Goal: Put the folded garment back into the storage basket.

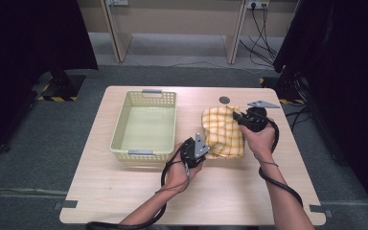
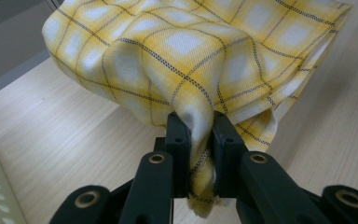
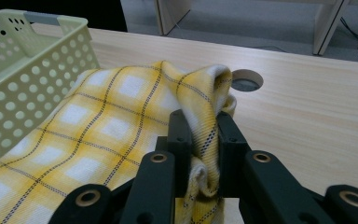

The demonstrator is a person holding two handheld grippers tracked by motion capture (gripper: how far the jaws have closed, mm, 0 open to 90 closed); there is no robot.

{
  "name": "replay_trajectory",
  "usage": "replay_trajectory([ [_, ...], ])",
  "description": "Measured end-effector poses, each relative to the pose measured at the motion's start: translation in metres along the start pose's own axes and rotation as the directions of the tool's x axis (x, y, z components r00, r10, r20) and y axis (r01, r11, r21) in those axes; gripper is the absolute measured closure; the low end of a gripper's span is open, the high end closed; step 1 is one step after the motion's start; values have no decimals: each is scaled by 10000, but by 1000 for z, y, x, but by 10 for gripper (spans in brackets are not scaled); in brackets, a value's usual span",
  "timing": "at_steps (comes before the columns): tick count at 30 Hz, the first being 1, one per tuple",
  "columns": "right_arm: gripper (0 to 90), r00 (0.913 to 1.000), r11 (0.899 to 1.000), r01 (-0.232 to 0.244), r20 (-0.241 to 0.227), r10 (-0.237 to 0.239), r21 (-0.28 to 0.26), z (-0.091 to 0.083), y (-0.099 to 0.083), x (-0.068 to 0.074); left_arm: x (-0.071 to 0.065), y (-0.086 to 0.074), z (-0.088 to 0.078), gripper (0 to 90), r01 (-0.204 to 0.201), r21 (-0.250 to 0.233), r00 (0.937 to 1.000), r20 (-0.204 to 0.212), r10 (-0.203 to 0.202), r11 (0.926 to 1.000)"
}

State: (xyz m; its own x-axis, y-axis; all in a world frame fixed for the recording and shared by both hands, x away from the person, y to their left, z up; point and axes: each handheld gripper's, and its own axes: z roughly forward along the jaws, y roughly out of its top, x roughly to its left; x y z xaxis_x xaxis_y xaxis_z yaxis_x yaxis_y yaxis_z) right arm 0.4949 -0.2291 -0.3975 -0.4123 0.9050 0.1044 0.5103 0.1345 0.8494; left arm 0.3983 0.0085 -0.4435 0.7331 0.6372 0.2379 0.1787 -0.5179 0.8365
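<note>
In the high view my left claw point(image 1: 202, 149) sits just below the middle of the frame, and my right claw point(image 1: 237, 116) sits right of centre, slightly higher. Between them hangs the yellow checked cloth point(image 1: 224, 132), stretched from one claw to the other over the pale wooden desk point(image 1: 124, 191). In the left gripper view my left claw point(image 2: 200, 128) has its jaws pinched narrow on a bunched fold of the cloth point(image 2: 186, 51), which billows across the upper half of that frame, its lower edge lifted off the desk point(image 2: 60, 135). In the right gripper view my right claw point(image 3: 201, 126) is likewise clamped on a rolled edge of the cloth point(image 3: 102, 126), which spreads away to the lower left of the frame. The pale green perforated basket point(image 1: 145, 125) stands on the desk left of centre in the high view, just beside the cloth; its wall point(image 3: 23, 79) fills the upper left of the right gripper view. A round cable hole point(image 3: 246, 80) lies in the desk just beyond the right claw.
</note>
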Motion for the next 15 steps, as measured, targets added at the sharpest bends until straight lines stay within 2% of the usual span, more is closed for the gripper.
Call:
replay_trajectory([
  [15, 801, 9999, 9993, 126, -74, -129, -349, -8, 17, 11, 12, 9, -15, 795, 93, -276, 9997, -219, -99, 9996],
])
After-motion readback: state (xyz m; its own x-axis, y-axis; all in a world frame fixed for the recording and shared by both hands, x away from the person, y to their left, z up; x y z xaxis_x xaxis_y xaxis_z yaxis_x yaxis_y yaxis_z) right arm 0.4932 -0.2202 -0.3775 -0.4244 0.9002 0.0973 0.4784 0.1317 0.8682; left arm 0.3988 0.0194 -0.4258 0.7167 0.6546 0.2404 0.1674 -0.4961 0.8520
